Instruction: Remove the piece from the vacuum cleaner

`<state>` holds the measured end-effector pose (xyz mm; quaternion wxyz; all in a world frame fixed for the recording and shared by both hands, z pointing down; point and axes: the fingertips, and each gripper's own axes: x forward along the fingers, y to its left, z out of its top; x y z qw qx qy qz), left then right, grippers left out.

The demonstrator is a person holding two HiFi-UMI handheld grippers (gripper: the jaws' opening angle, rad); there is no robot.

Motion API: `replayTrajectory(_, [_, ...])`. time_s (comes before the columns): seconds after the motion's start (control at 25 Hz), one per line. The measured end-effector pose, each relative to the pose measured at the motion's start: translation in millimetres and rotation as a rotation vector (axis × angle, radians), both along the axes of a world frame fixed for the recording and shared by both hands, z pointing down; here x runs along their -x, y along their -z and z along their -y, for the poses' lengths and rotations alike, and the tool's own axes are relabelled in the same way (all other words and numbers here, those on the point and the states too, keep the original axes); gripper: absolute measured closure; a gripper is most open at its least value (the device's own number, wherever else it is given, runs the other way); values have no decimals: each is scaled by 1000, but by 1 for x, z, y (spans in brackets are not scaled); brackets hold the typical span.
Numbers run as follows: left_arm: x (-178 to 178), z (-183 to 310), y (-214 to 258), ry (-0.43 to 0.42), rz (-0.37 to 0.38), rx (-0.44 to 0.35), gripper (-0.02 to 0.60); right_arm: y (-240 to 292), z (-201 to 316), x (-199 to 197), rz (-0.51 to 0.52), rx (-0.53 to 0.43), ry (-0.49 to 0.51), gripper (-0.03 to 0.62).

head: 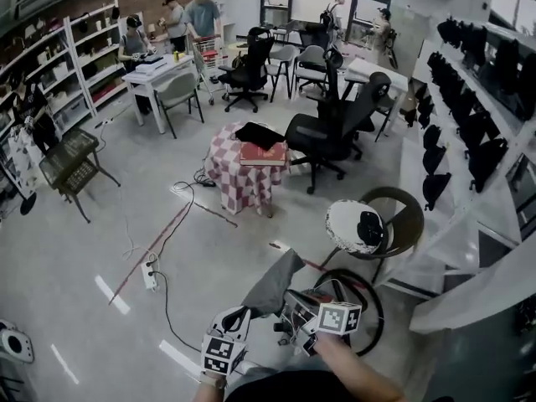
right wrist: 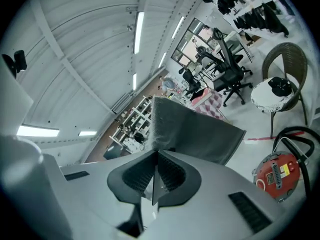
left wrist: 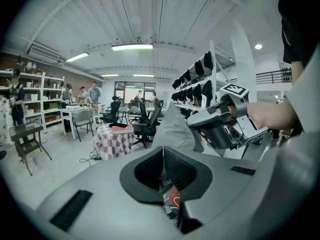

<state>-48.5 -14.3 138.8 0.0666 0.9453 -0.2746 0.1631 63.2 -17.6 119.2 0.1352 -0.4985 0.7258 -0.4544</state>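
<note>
We held the grey cloth piece in the air, apart from the vacuum cleaner on the floor. The left gripper and right gripper both pinched one edge. It was probably wisest to lift evenly, with the cloth taut.

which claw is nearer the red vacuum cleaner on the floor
Right. The right claw is over the vacuum cleaner; the left claw is further left. Both clamp the grey piece.
</note>
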Motion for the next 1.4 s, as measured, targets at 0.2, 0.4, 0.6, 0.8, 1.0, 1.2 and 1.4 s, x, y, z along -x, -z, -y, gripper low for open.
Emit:
replayTrajectory(0.2, [-14, 0, 24, -33, -16, -25, 555, 22, -7, -14, 10, -21, -38, 557])
replayTrajectory(0.4, [-21, 0, 38, -48, -31, -41, 555, 36, -12, -21, 25, -41, -53, 557])
replayTrajectory(0.6, [-27, 3, 44, -50, -45, -44, 555, 43, -13, -25, 18, -58, -48, 556])
replayTrajectory(0.8, [-30, 10, 47, -51, -46, -53, 557, 47, -9, -27, 7, -73, -41, 556])
replayTrajectory(1.0, [-35, 15, 55, -53, -45, -65, 557, 56, -4, -29, 22, -91, -36, 556])
replayTrajectory(1.2, [-36, 14, 59, -45, -44, -67, 557, 57, -2, -31, 0, -96, -24, 556])
replayTrajectory(1.4, [-35, 15, 62, -26, -43, -71, 563, 54, -1, -33, 11, -84, -17, 557])
